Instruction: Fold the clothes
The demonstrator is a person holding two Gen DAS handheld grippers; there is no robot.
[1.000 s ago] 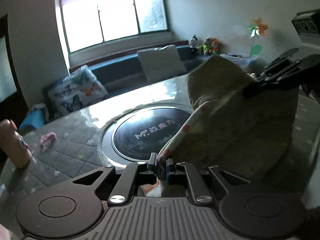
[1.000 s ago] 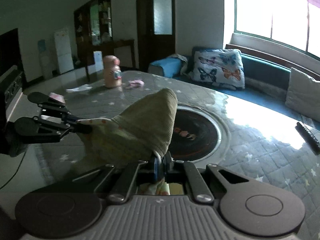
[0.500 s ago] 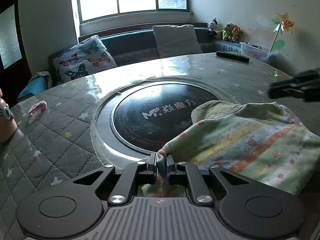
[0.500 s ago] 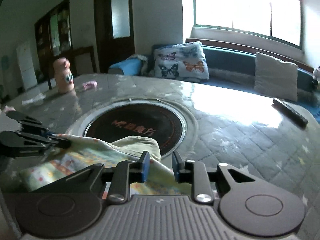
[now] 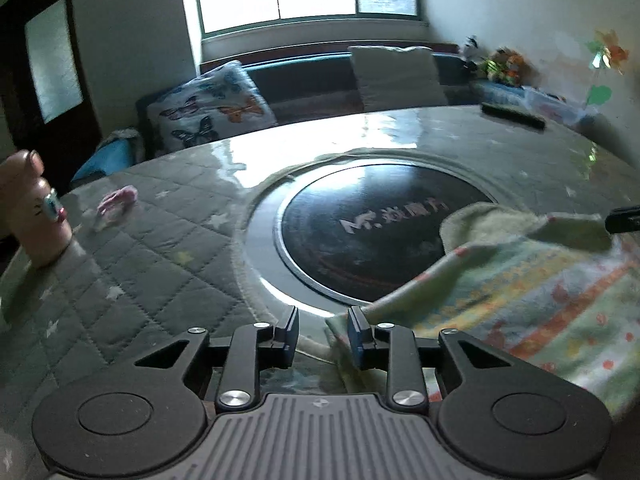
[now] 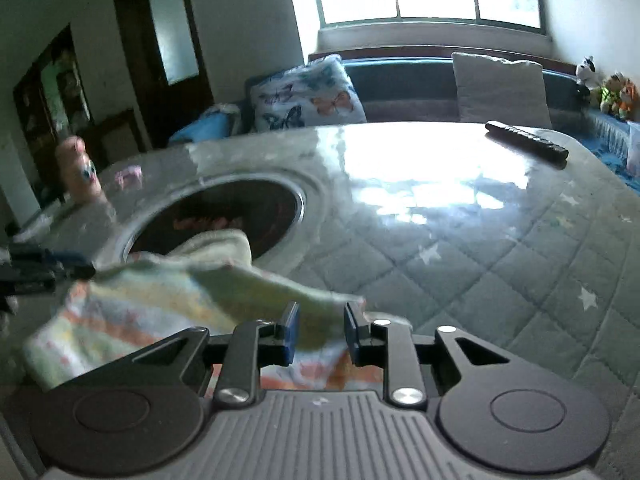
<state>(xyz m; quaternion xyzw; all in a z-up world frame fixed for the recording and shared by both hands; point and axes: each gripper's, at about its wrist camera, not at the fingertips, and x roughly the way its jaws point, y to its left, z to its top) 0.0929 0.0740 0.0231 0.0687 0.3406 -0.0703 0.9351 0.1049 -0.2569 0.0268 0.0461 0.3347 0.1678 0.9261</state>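
Note:
A pale green garment [image 5: 532, 280] with orange and yellow printed stripes lies folded on the quilted table, partly over the black round inset [image 5: 372, 236]. My left gripper [image 5: 323, 334] is open, its jaws apart at the garment's near left corner, holding nothing. In the right wrist view the garment [image 6: 168, 304] lies left of centre. My right gripper [image 6: 318, 334] is open with cloth lying between and beneath its jaws. The other gripper's tip [image 6: 36, 270] shows at the left edge.
A pink bottle [image 5: 30, 208] stands at the table's left edge. A small pink item [image 5: 116, 204] lies near it. A black remote [image 6: 526, 146] lies at the far right of the table. A sofa with cushions [image 5: 208, 108] runs under the window.
The garment was lowered from the air onto the table. Both grippers opened and let go of its corners; the left one released last.

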